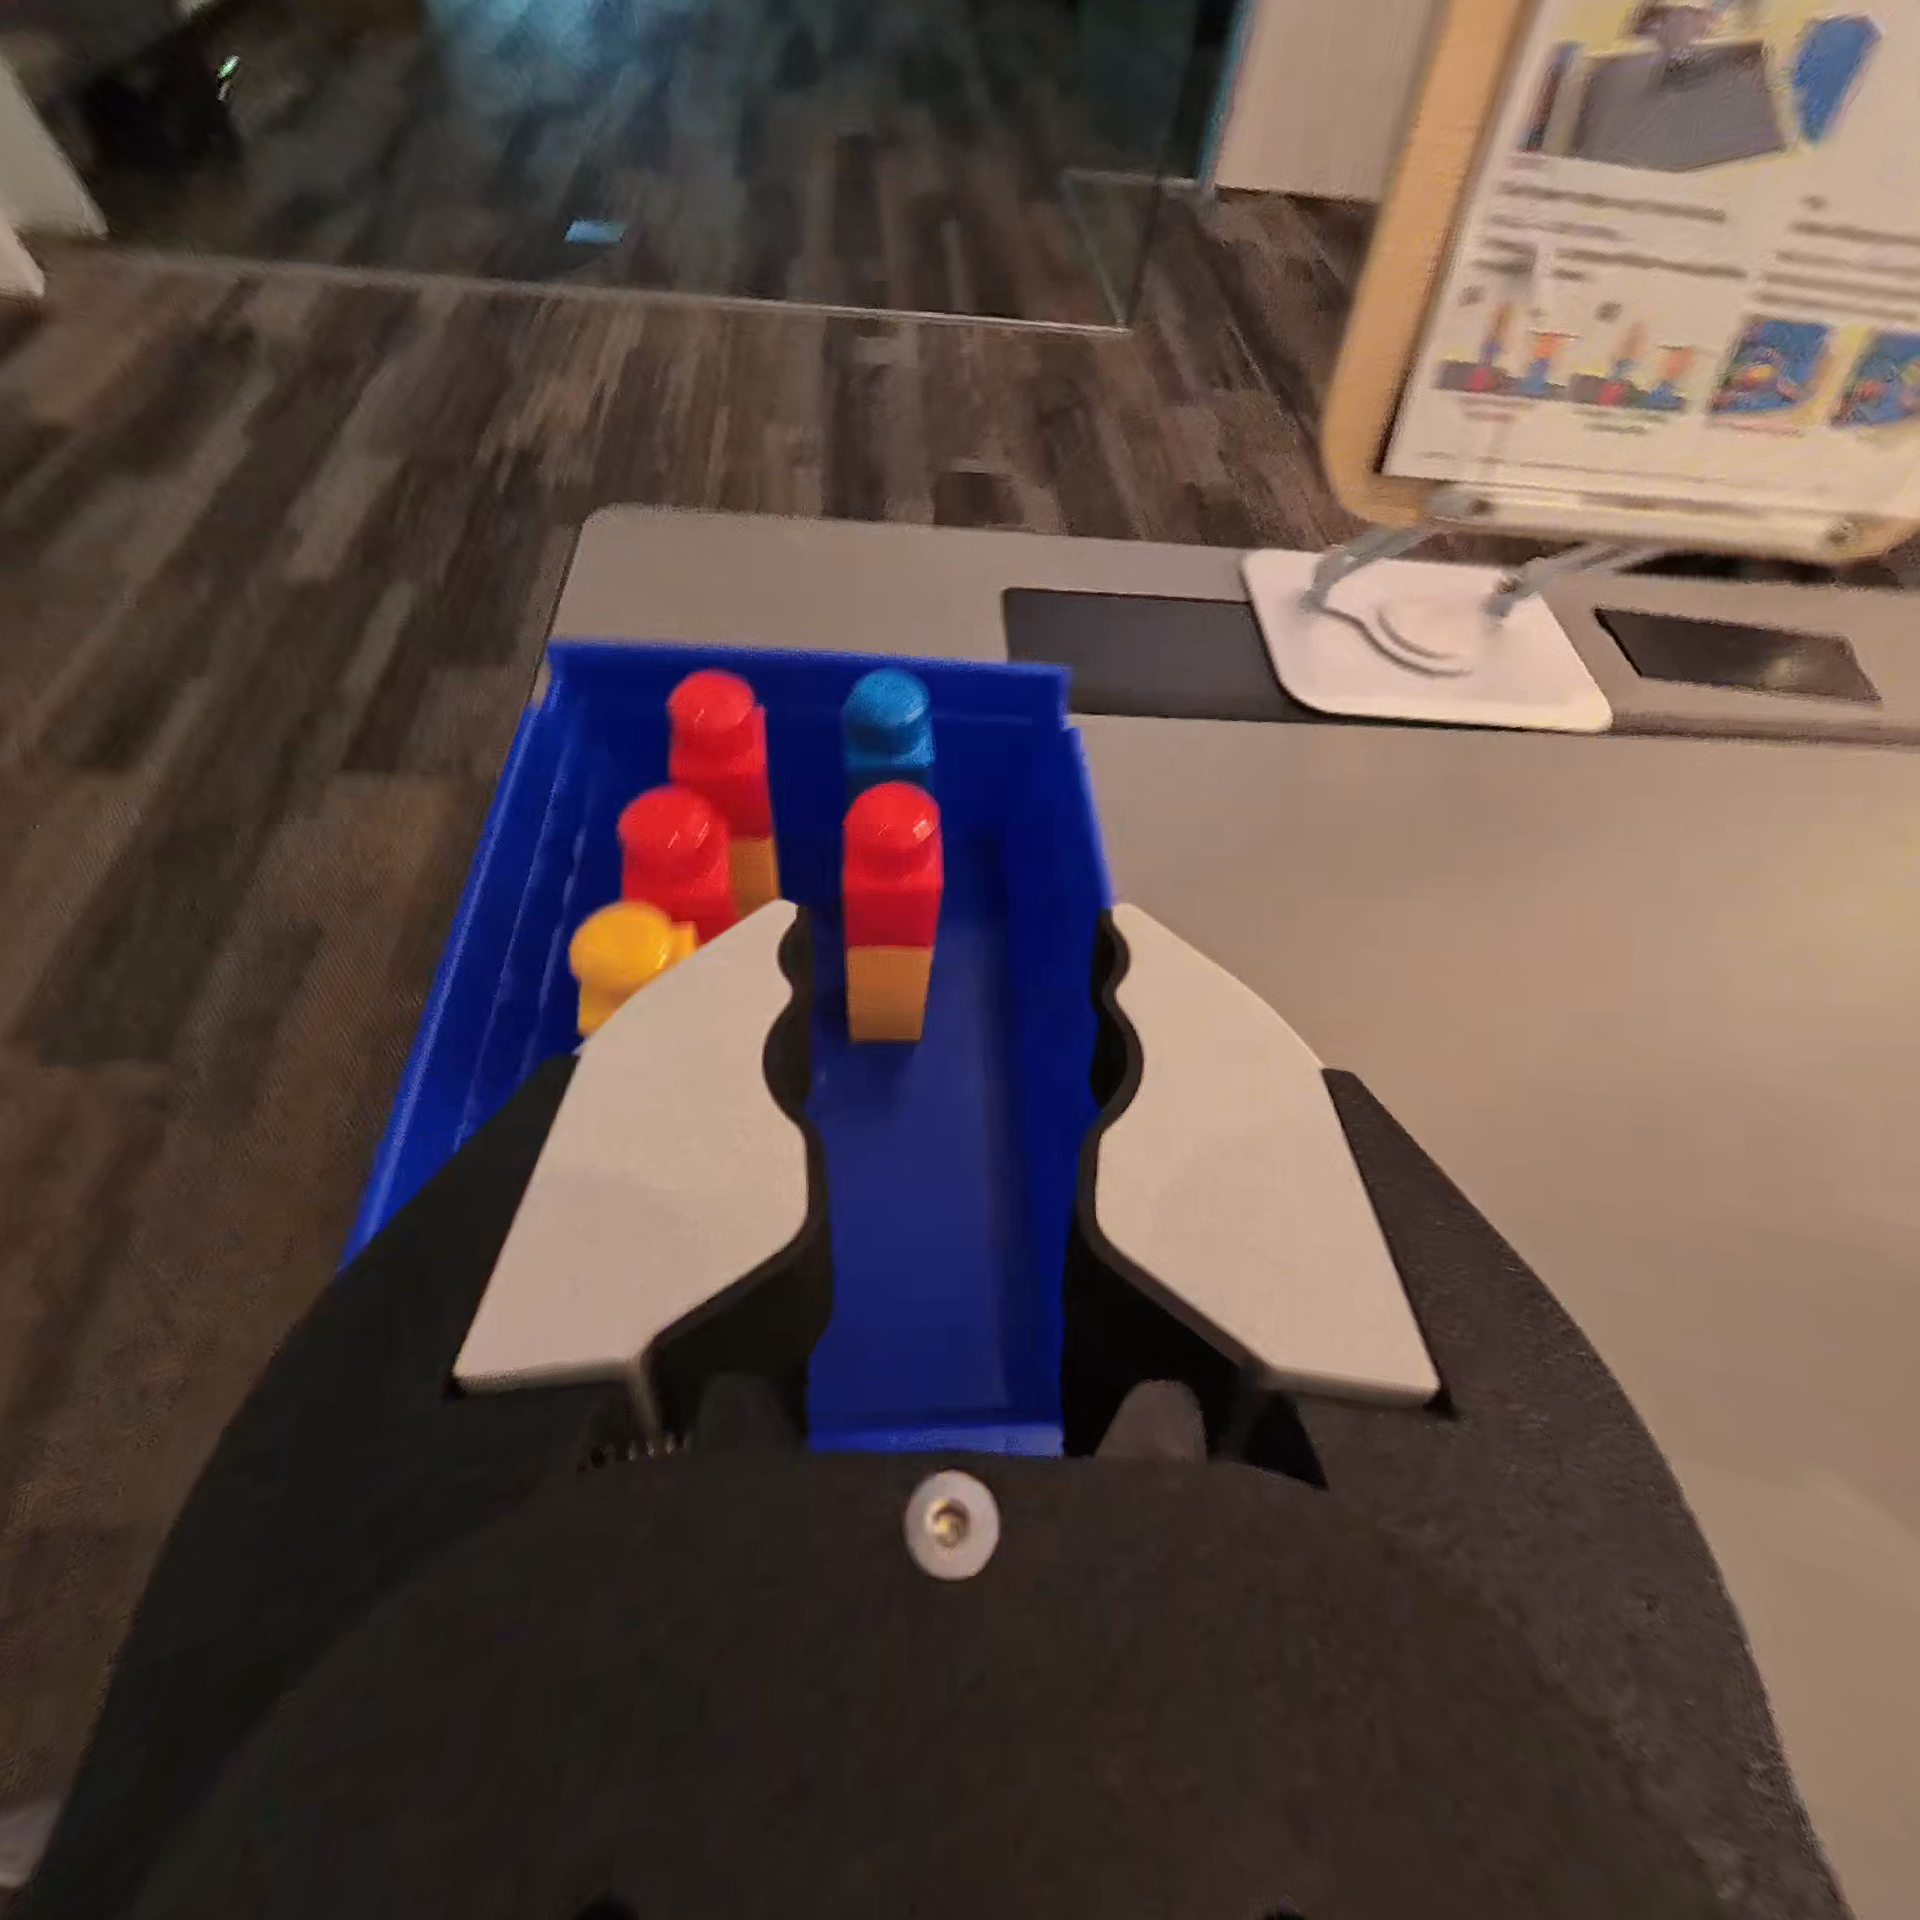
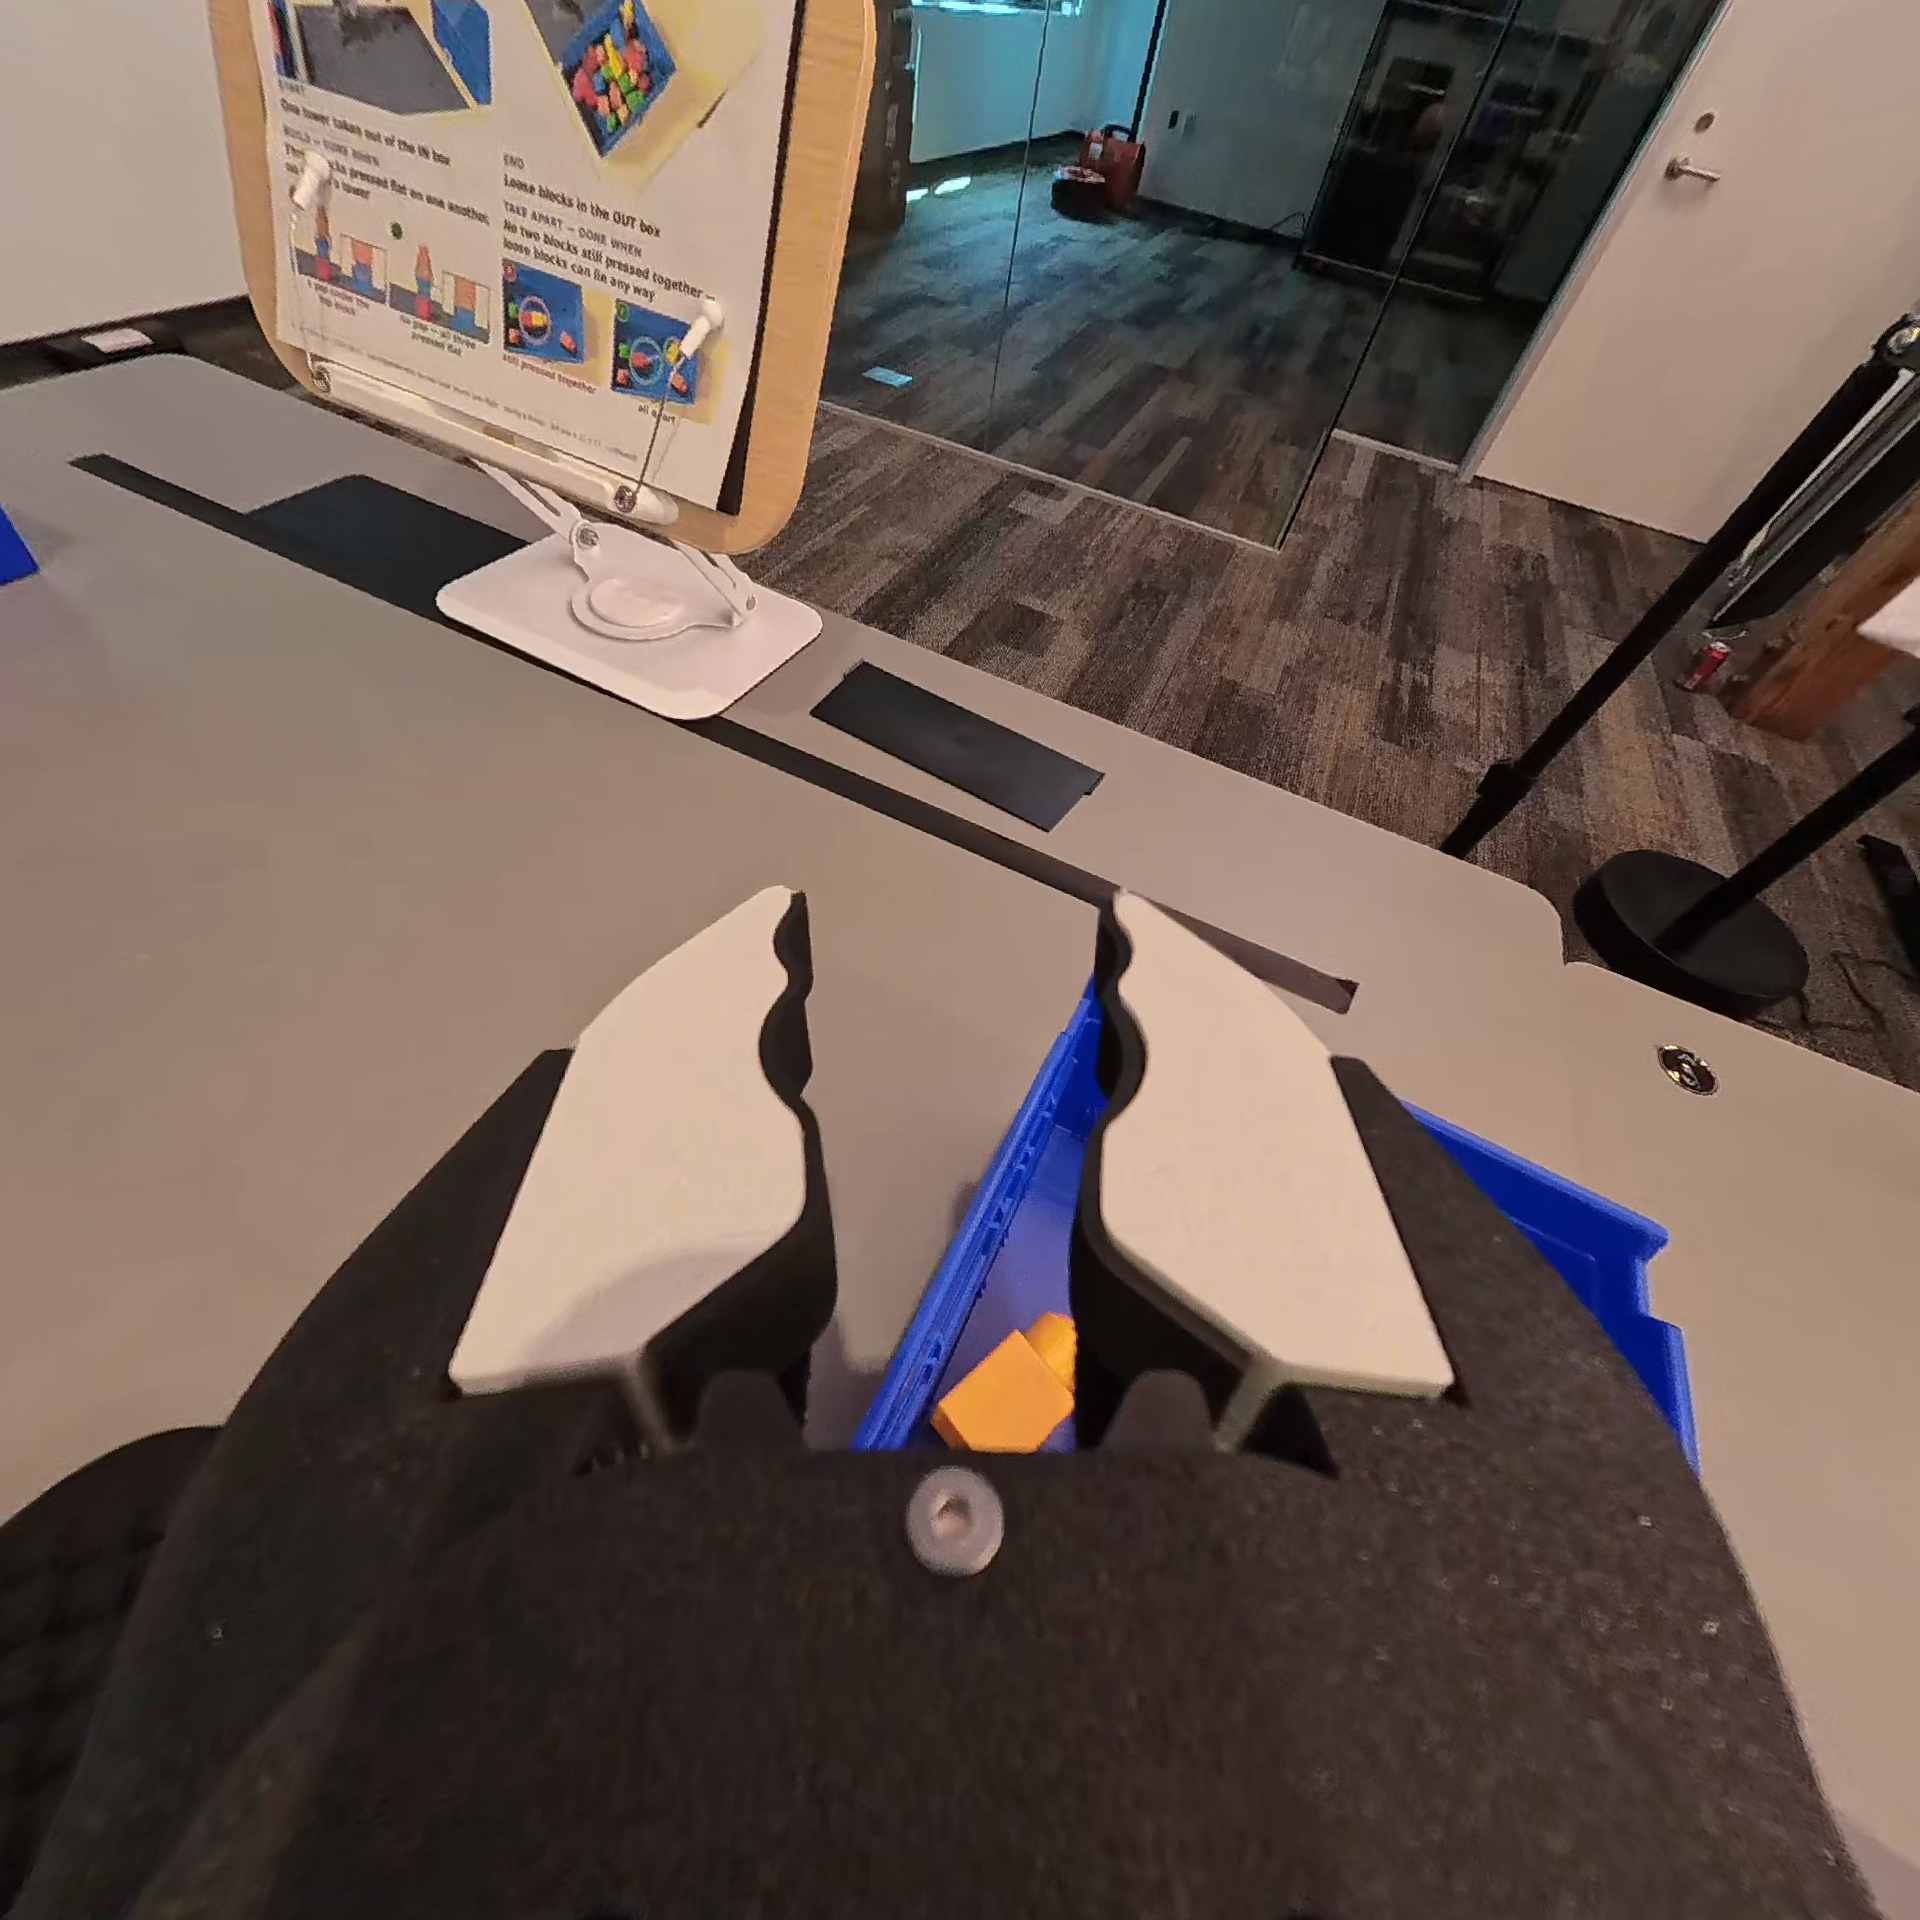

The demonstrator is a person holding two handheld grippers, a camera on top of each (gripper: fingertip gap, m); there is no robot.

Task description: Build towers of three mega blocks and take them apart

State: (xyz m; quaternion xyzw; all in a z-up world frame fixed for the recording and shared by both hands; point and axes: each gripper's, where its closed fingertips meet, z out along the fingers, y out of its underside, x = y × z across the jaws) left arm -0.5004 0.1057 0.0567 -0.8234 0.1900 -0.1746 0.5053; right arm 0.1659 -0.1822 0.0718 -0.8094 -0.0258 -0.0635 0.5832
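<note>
In the left wrist view the left gripper (image 1: 945, 935) hangs spread and empty over a blue bin (image 1: 1023, 831) at the counter (image 1: 1455, 987) edge, in the middle left of the frame. Several block towers stand upright inside the blue bin: a red-over-orange tower (image 1: 890, 914) sits just above the gap between the jaws, a blue-topped tower (image 1: 886, 722) behind it, two red-topped towers (image 1: 698, 821) at the upper left of the bin, and a yellow block (image 1: 623, 961) half hidden by the left finger.

In the right wrist view the right gripper (image 2: 951, 935) is likewise spread, holding nothing, above a second blue bin (image 2: 997, 1226) at lower centre; an orange block (image 2: 1013, 1392) lies loose on its side in it. An instruction sheet on a stand (image 2: 634, 613) sits at the upper left.

Judging from this, the take-apart step is in hand: towers wait in one bin, loose pieces collect in the other. The next move probably calls for lowering the left gripper around the red-over-orange tower, squarely on its lower block, without knocking the neighbours, then bringing it where the right gripper can pull the top off.
</note>
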